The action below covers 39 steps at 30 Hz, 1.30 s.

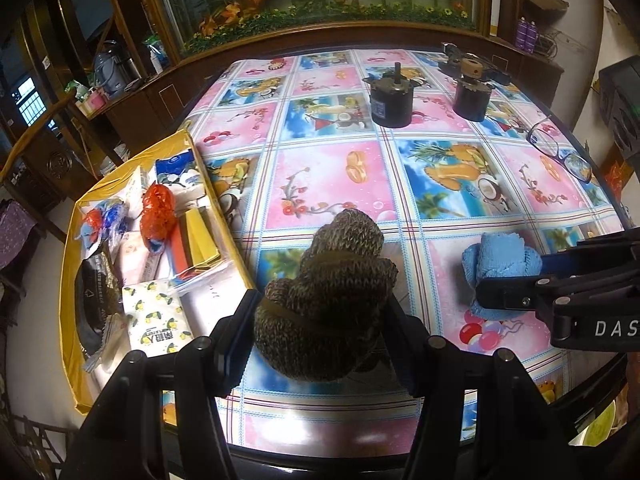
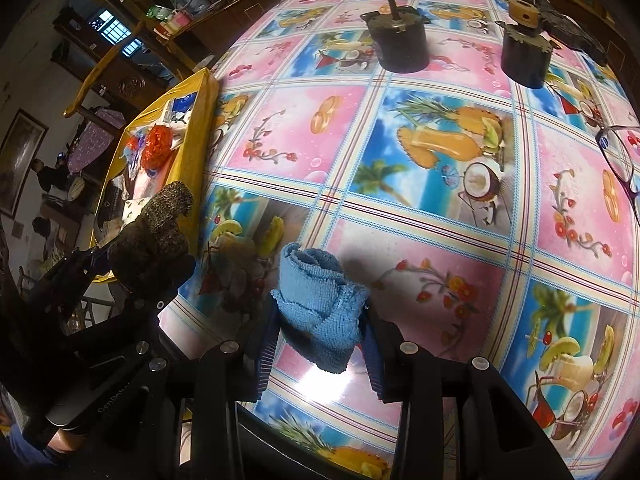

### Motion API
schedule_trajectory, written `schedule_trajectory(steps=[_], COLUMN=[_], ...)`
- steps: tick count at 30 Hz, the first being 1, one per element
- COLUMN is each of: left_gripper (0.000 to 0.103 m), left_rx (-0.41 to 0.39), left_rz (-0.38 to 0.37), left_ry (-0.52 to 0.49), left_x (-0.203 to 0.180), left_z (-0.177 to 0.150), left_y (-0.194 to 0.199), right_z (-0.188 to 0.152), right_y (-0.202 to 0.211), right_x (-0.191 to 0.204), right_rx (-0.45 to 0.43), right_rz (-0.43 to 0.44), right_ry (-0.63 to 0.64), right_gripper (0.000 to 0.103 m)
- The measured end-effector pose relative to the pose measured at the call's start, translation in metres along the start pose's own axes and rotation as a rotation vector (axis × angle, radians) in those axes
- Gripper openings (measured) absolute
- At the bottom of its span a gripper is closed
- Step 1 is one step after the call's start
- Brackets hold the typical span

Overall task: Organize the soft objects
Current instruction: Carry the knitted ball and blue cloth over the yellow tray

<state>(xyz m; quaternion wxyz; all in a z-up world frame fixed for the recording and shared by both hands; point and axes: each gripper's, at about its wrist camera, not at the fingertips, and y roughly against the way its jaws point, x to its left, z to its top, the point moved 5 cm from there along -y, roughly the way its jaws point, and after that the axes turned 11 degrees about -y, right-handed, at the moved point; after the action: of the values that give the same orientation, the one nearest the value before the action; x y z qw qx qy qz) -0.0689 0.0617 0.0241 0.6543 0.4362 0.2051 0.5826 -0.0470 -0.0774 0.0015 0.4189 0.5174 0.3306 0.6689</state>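
Jaws on both sides are clamping soft items: left gripper (image 1: 320,320) is squeezing the brown knit glove (image 1: 332,292), right gripper (image 2: 316,344) is pinching the rolled blue towel (image 2: 316,308). Tabletop (image 1: 332,176) is carrying the rest, in its fruit-print cover. Yellow box (image 1: 76,280) is sitting at the left edge, already holding tissue packs, bags and paper; likely the drop-off, my guess. Glove is hanging near the box wall, towel is sitting mid-tabletop, whether lifted clear I cannot tell. Two dark motors (image 1: 390,98) and glasses (image 1: 560,152) are lying at the far side, hard items, not ours. Progress: both pieces gripped, neither stowed; placing is still pending.
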Motion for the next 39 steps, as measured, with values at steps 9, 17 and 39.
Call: schedule_trajectory(steps=[9,17,39], left_gripper=[0.058,0.058,0.059], left_rx=[-0.004,-0.004,0.001], left_rz=[0.031,0.065,0.184], left_ry=[0.032,0.077,0.296], left_x=[0.015,0.034,0.120], left_z=[-0.004,-0.012,-0.048], left_y=[0.006,0.012,0.039], right_z=[0.004,0.007,0.026], right_y=[-0.006,-0.013,-0.019], right_x=[0.016,0.038,0.127], right_rx=[0.006,0.014,-0.002], right_rz=[0.018,0.035,0.101], right_ry=[0.036,0.087,0.288], right_gripper=[0.041,0.042,0.042])
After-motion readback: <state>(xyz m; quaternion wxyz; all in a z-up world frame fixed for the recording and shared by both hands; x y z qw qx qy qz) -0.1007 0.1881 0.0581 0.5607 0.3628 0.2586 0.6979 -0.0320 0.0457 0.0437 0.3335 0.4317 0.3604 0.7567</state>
